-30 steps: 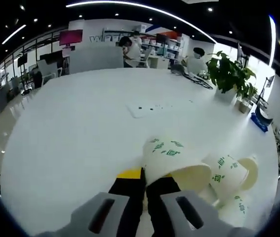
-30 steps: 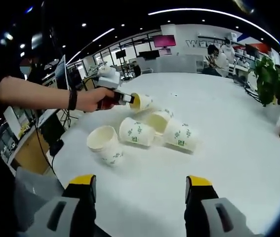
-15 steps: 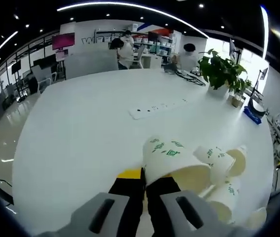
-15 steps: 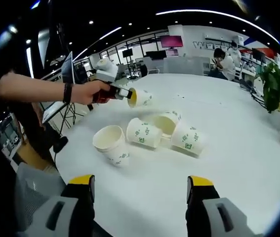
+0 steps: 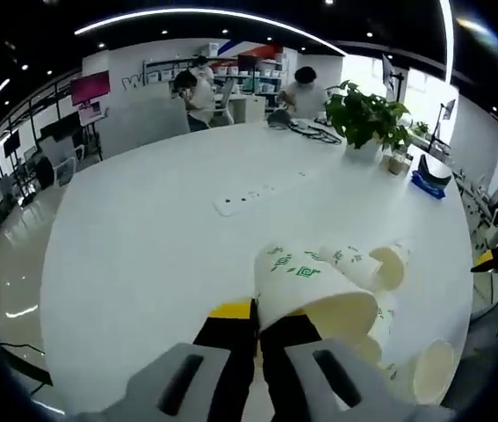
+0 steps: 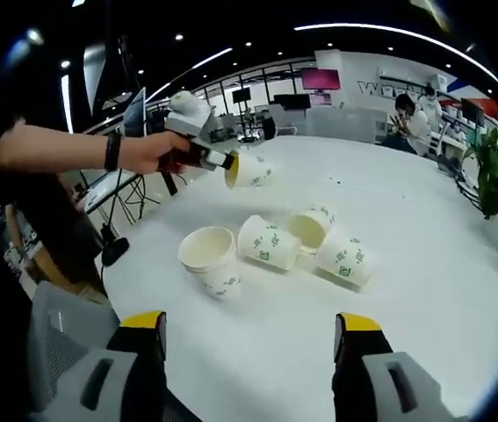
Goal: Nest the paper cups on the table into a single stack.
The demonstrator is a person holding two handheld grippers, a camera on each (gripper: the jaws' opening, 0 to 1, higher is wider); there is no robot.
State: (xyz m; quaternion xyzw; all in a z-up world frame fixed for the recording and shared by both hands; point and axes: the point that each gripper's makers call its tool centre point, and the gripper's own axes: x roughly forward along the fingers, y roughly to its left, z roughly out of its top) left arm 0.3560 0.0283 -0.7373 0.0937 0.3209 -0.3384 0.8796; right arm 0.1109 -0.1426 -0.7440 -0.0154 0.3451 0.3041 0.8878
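You are at the gathering step: your left tongs (image 5: 256,323) are clenched on the rim of a white paper cup (image 5: 312,286) printed with green motifs, held in the air above the tabletop (image 5: 143,229). In the right gripper view the left tongs (image 6: 222,164) carry it at about 11 o'clock, above and well apart from the others. Your right tongs (image 6: 249,338) stand released, jaws wide apart, with nothing between them.

Four cups wait on the tabletop (image 6: 407,264): an upright cup (image 6: 210,260) at 9 o'clock of the group, and three on their sides: one just beside it (image 6: 268,242), one behind (image 6: 310,225), and one at 3 o'clock (image 6: 345,258).

Next, you likely want to bring the held cup down into the upright cup, base first; its mouth seems to face the tongs, so check the tilt before lowering. The lying cups will need righting or sliding in sideways.

The green print on the cups is too small to read. White lettering on the far wall (image 6: 387,88) begins with a "W"; the rest is unclear.
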